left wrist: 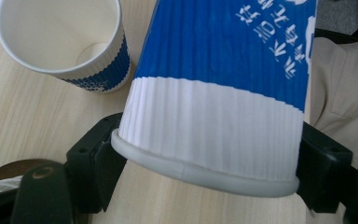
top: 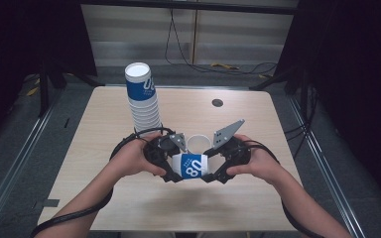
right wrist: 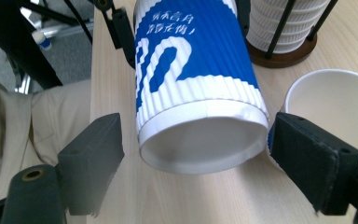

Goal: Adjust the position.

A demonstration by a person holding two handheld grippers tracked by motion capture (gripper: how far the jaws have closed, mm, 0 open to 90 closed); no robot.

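**Between two claws, one cup held sideways above the table**

At the left of the high view, a tall stack of cups [top: 142, 96] stands upright near the far left of the wooden table [top: 258, 124], its top cup showing a white mouth. Nearer the person, the left hand [top: 131, 157] holds the left gripper [top: 174, 173], whose jaws are clamped on the blue-and-white ribbed cup [top: 194, 166]. In the left gripper view that cup [left wrist: 219, 93] sits squarely between the two black jaws, base rim toward the camera, with both pads pressed against the white ribbed part just above the rim.

The cup lies on its side in the air over the near middle of the table, spanning the gap between the two grippers. Just behind it an open empty cup [top: 197, 142] stands upright on the table; it appears at the upper left of the left gripper view [left wrist: 60, 42] and at the right of the right gripper view [right wrist: 335, 98].

At the right, the right hand [top: 259, 162] holds the right gripper [top: 209, 174]. Its jaws stand wide, each pad clear of the cup: in the right gripper view the cup's [right wrist: 196, 93] open mouth faces the camera between them, with a visible gap on both sides. The base of the cup stack [right wrist: 284, 32] shows beyond.
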